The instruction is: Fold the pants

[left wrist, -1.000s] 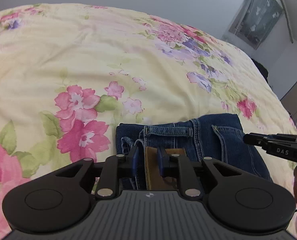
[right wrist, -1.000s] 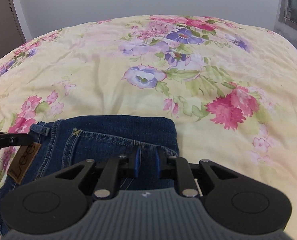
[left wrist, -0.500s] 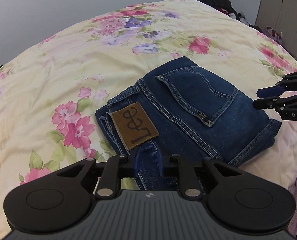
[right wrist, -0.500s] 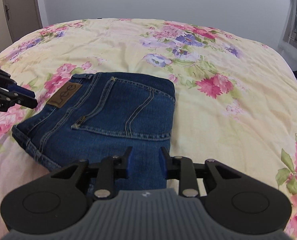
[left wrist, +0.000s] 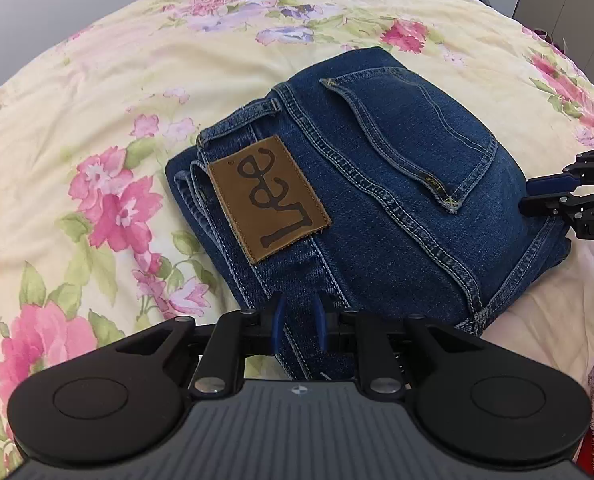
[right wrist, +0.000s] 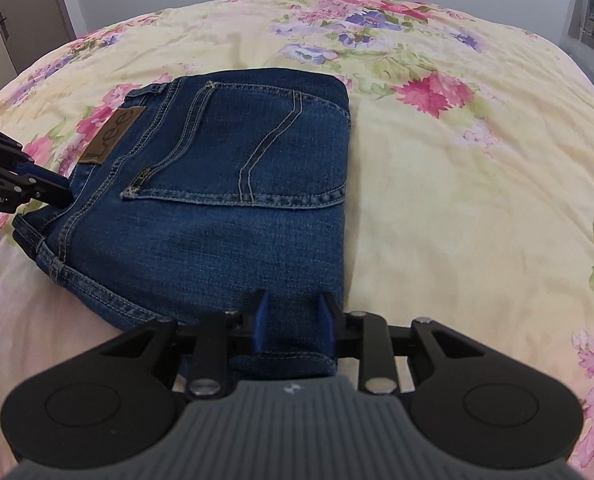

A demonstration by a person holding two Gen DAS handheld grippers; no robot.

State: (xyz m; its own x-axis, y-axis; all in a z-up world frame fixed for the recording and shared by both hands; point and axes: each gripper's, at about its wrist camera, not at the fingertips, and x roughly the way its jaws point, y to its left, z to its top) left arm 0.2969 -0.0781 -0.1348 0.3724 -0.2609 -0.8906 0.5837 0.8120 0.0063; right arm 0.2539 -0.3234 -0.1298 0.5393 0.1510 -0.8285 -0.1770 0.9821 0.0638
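The left tongs (left wrist: 299,326) hang slightly spread over the waistband edge of the folded pants (left wrist: 377,184), which lie as a compact stack on the flowered bed (left wrist: 97,92). To finish well, I judge both should back straight off without snagging the layers. The right tongs (right wrist: 293,328) are spread wider over the near right corner; the stack's long axis runs from them toward the far fold, waistband and leather patch (right wrist: 113,136) facing left.
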